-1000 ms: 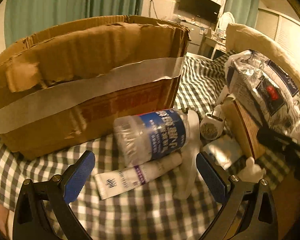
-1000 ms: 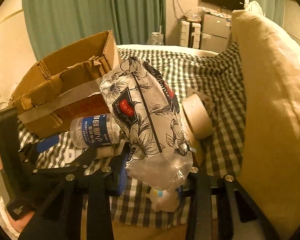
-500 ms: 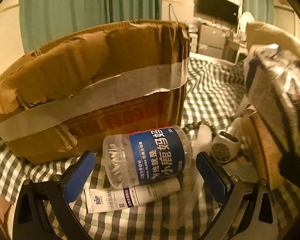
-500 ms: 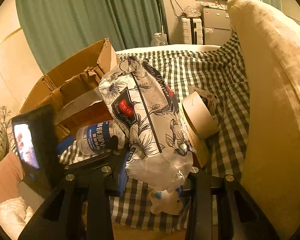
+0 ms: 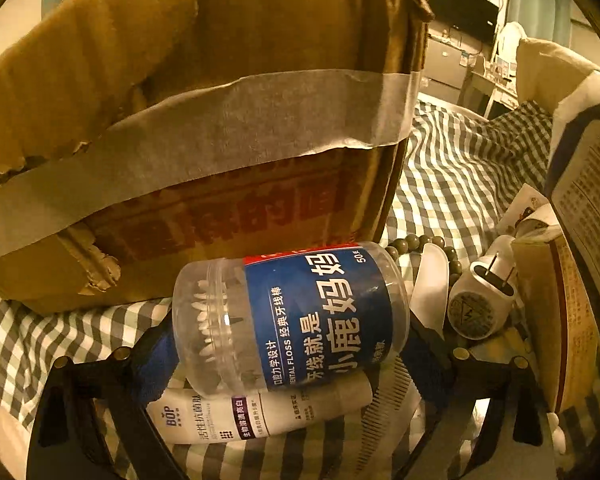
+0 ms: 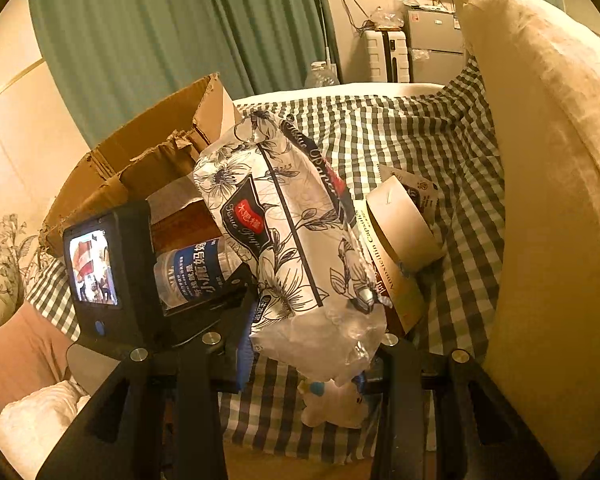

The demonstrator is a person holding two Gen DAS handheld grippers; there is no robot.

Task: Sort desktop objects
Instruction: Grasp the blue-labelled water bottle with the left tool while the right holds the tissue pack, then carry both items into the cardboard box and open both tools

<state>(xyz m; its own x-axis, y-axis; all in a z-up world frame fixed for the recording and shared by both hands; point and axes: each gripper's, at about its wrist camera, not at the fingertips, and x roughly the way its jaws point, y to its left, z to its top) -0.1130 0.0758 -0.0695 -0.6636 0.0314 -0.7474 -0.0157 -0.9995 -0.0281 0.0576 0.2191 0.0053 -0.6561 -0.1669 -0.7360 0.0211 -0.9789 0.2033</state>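
Note:
A clear dental floss jar point(image 5: 292, 312) with a blue label lies on its side on the checked cloth, in front of a taped cardboard box point(image 5: 204, 140). My left gripper point(image 5: 290, 354) straddles the jar. Its jaws are closing, a blue pad stands at each end of the jar, and I see no firm press. Under the jar lies a white toothpaste tube point(image 5: 260, 412). My right gripper point(image 6: 308, 356) is shut on a floral tissue pack point(image 6: 284, 232), held up off the cloth. The jar point(image 6: 192, 272) and the box point(image 6: 140, 164) also show in the right wrist view.
A white plug adapter point(image 5: 480, 304), a bead string point(image 5: 412, 244) and a white comb point(image 5: 388, 400) lie right of the jar. A tape roll point(image 6: 404, 228) rests on a flat medicine box point(image 6: 396, 284). A white toy point(image 6: 332, 404) lies below; a big pillow point(image 6: 560, 160) walls the right.
My left gripper has come forward and down onto the jar, which now fills the space between its pads. The right gripper keeps the tissue pack almost still.

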